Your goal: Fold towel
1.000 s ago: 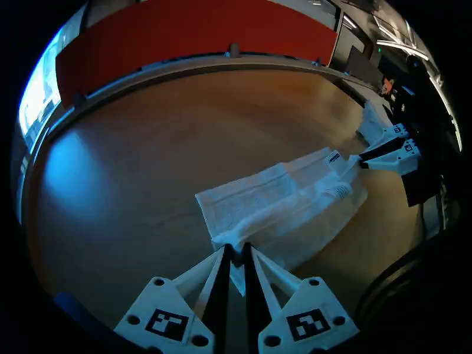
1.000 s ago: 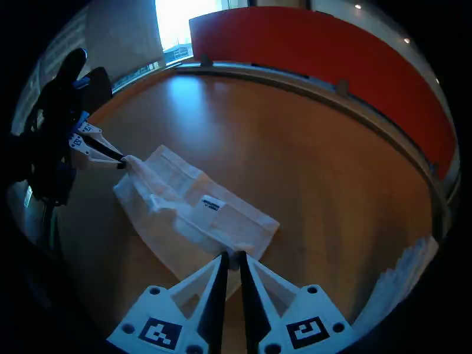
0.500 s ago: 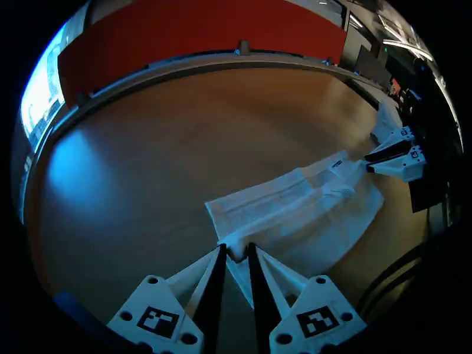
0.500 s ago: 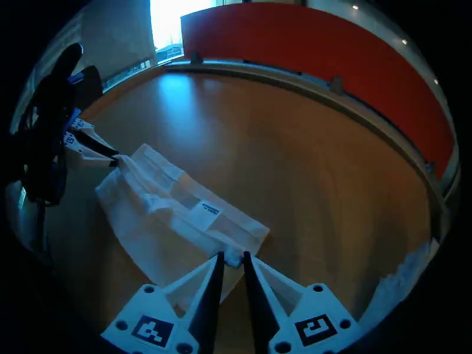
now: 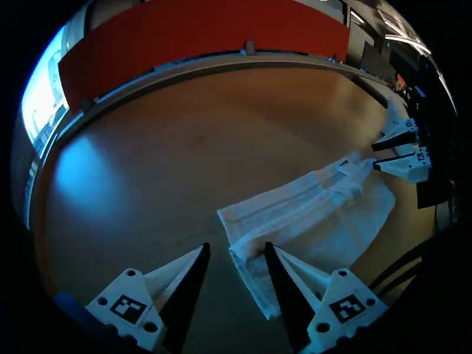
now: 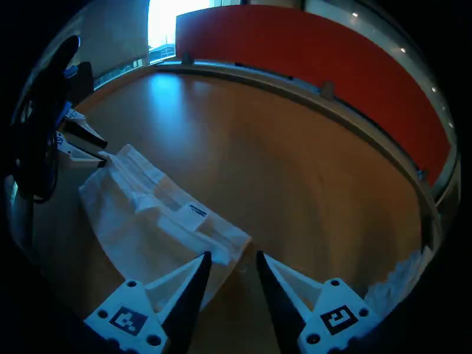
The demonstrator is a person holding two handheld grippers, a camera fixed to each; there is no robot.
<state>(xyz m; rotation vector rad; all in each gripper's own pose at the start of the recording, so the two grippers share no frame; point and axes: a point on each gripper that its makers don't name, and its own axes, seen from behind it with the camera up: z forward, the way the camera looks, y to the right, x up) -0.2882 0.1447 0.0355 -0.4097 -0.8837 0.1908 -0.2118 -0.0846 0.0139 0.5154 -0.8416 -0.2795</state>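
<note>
Between my left gripper's (image 5: 236, 248) fingers, spread wide and holding nothing: 1 corner of the towel (image 5: 307, 206), folded flat on the wooden table (image 5: 165, 147). Handling, I judge: soft, light, limp; pinch at corners or hems. Far end: right gripper (image 6: 233, 255), likewise parted, empty, at the opposite corner.

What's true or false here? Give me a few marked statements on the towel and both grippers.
1. The left gripper is open. True.
2. The right gripper is shut on the towel. False: its fingers are spread, and the towel's corner lies loose at their tips.
3. The towel lies folded on a wooden table. True.
4. The panel behind the table is blue. False: it is red.
</note>
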